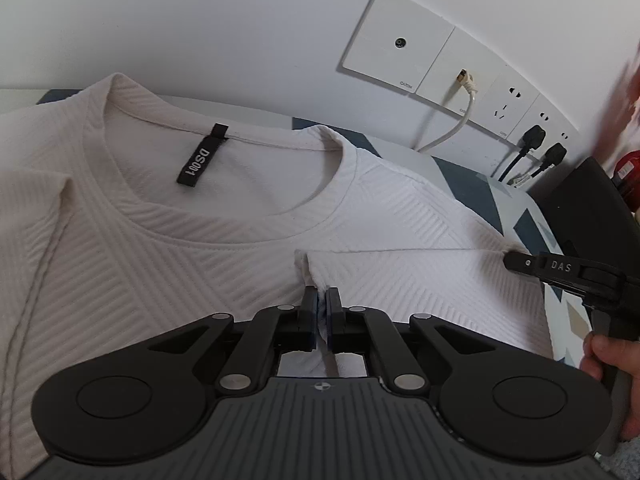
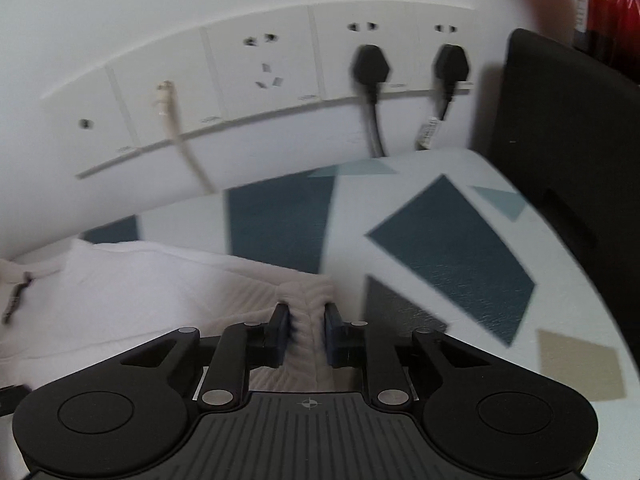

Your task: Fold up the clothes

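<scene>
A white ribbed T-shirt (image 1: 248, 248) lies spread on a table (image 2: 448, 248) whose covering has dark blue, pale blue and tan shapes on white. In the left wrist view the round collar faces away toward the wall, with a black neck label (image 1: 202, 156) sewn inside its back; the shirt's body runs from that collar toward the camera, so its long axis lies roughly along the line the left gripper (image 1: 321, 304) points.

The left gripper's jaws stand nearly together, pinching a raised fold of the white cloth just below the collar. From that pinch a straight folded edge runs right to the right gripper (image 1: 510, 261), whose black tip meets the shirt's right margin; a hand (image 1: 608, 356) holds its handle.

In the right wrist view, which is blurred, the right gripper (image 2: 306, 320) has its jaws narrow with a band of ribbed cloth between them; the pads seem to press on it, though the blur leaves that uncertain.

On the wall behind sit a row of white socket plates (image 2: 260, 80), two black plugs (image 2: 370, 62) and a beige cable (image 1: 466, 80)
</scene>
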`<state>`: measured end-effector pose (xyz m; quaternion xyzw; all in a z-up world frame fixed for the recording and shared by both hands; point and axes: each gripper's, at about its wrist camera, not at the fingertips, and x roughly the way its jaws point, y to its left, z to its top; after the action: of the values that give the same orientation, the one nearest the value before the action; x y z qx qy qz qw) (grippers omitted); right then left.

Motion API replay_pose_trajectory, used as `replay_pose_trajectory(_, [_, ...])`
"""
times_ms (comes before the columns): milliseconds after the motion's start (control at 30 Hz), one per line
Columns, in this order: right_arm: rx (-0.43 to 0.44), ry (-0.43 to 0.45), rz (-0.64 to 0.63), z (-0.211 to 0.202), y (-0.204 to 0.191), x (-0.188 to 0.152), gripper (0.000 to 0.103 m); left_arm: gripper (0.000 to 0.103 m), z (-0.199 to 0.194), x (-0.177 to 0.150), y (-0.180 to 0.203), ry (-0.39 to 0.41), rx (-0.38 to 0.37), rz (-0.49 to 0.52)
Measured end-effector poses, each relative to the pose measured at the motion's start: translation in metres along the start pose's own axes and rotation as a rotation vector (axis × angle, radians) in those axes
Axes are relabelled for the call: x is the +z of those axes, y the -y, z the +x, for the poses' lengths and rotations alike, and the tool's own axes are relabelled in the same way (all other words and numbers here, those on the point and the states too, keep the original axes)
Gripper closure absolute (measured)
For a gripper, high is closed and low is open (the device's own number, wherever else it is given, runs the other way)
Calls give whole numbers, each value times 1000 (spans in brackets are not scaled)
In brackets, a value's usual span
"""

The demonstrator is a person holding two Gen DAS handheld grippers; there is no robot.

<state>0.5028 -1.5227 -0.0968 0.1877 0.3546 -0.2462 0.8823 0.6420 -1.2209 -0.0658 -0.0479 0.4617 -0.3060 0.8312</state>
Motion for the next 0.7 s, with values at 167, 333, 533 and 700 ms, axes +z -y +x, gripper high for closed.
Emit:
replay_pose_trajectory(167, [-47, 39, -24, 0, -7, -1, 53, 91, -1, -1, 4, 4, 21, 13])
replay_pose_trajectory(333, [-48, 161, 40, -47, 4, -12, 12, 35, -52, -13, 3, 75, 102, 129])
replay_pose_trajectory(533, [-48, 224, 71, -120, 20, -50, 1, 26, -145, -55, -34, 130, 224, 230])
replay_pose_trajectory(700, [139, 150, 92, -169, 10, -103, 1, 22, -215, -108, -71, 82, 353, 259])
